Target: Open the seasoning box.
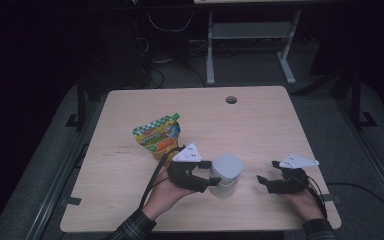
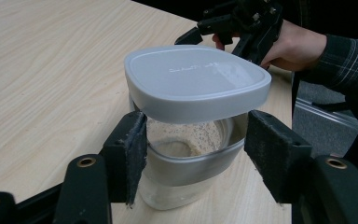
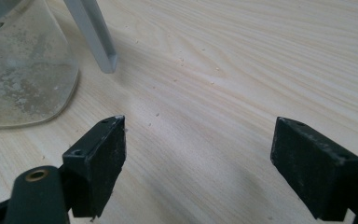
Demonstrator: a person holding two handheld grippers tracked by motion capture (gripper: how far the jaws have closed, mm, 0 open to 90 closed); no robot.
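A pale wooden table (image 1: 260,120) stands in a dark room. Near its front edge, an upright lidded glass jar (image 1: 226,176) sits between the left gripper (image 1: 207,184)'s spread pads, left pad touching; the right gripper (image 1: 264,182) gapes empty.

My left gripper (image 1: 211,183) points right, its jaws parted. My right gripper (image 1: 261,181) points left, jaws spread wide, hand low.

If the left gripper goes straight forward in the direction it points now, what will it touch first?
Most likely the clear jar with the grey lid. The jar already stands between the jaws of the left gripper, so its glass wall would meet the gripper first. The pads do not seem to press on it yet.
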